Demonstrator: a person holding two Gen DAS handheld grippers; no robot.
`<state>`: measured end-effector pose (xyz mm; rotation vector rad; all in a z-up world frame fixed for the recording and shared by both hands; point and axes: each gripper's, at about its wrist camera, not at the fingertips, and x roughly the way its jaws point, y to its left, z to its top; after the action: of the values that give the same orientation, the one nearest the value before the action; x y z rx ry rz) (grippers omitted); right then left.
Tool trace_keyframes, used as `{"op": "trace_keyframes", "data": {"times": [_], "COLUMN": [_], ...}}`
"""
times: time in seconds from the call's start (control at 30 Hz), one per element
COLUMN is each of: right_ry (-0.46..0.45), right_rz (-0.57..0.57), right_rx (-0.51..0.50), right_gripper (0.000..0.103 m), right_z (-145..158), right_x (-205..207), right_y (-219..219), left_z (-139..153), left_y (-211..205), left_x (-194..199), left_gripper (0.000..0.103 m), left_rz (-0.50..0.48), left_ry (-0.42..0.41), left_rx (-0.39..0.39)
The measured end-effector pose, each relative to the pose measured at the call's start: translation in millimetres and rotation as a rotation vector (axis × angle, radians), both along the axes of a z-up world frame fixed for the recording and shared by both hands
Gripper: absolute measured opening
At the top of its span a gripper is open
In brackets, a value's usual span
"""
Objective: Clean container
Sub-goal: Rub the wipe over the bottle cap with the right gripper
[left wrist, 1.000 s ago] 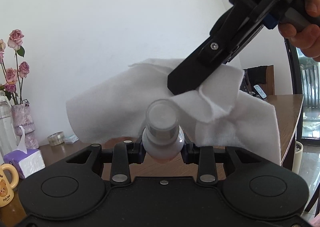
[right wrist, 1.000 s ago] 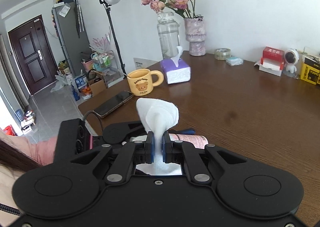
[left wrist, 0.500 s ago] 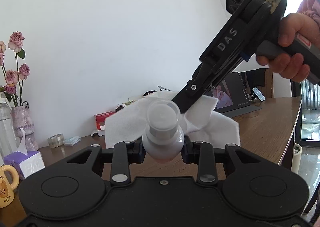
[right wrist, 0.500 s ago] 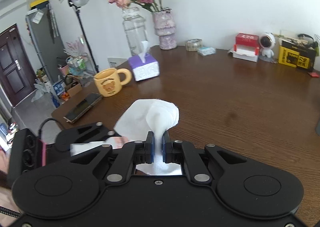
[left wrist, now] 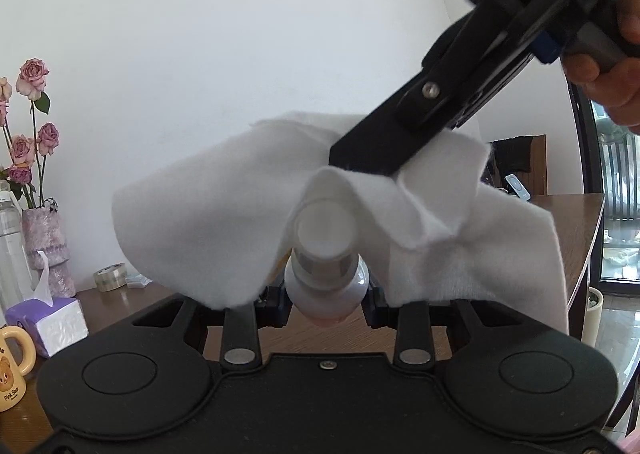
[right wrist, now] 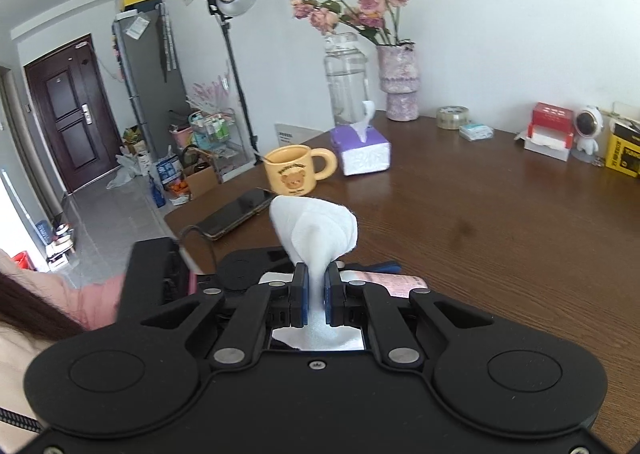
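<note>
Both grippers clamp: left point(left wrist: 326, 304) bottle point(left wrist: 325, 254), right point(right wrist: 316, 290) cloth point(right wrist: 314, 226).

The letters "DAS" are printed in grey on the black body of the right hand-held gripper point(left wrist: 362, 158). "Pink Bear" is written under the bear picture on the yellow mug point(left wrist: 10, 370). Print on the pink-labelled container cannot be read.
</note>
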<state>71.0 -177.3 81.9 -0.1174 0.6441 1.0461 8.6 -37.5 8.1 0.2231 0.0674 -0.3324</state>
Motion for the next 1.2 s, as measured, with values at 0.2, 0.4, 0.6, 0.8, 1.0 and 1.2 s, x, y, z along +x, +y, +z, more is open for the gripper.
{"op": "trace_keyframes", "data": {"times": [0.2,0.4,0.6,0.8,1.0,1.2], "right_ry": [0.019,0.078,0.095,0.081,0.038,0.012], "right_rz": [-0.135,-0.185,-0.214,-0.208,-0.135,-0.027], "right_rx": [-0.011,-0.028,-0.067,-0.042,0.008,0.029], "right_gripper": [0.007,0.007,0.007,0.007,0.007,0.008], "right_z": [-9.1,-23.9,-35.6,-36.4,-17.1,-9.3], "right_x": [35.1,59.9,73.0,63.3,38.3,7.7], "right_y": [-11.5,-14.6,-10.7,-16.4,-16.6,-8.2], "left_z": [5.7,13.6,24.4,21.4,11.6,11.4], "left_y": [1.8,5.6,-19.4,-11.5,-8.3,-8.9], "left_x": [-9.9,-19.4,-15.3,-18.8,-9.3,-7.8], "left_gripper": [0.033,0.033,0.033,0.033,0.033,0.033], "left_rz": [-0.01,-0.02,-0.02,-0.012,-0.002,0.006], "left_ry": [-0.01,-0.028,-0.036,-0.024,-0.007,0.005], "left_rx": [-0.011,-0.033,-0.034,-0.033,-0.032,-0.032]}}
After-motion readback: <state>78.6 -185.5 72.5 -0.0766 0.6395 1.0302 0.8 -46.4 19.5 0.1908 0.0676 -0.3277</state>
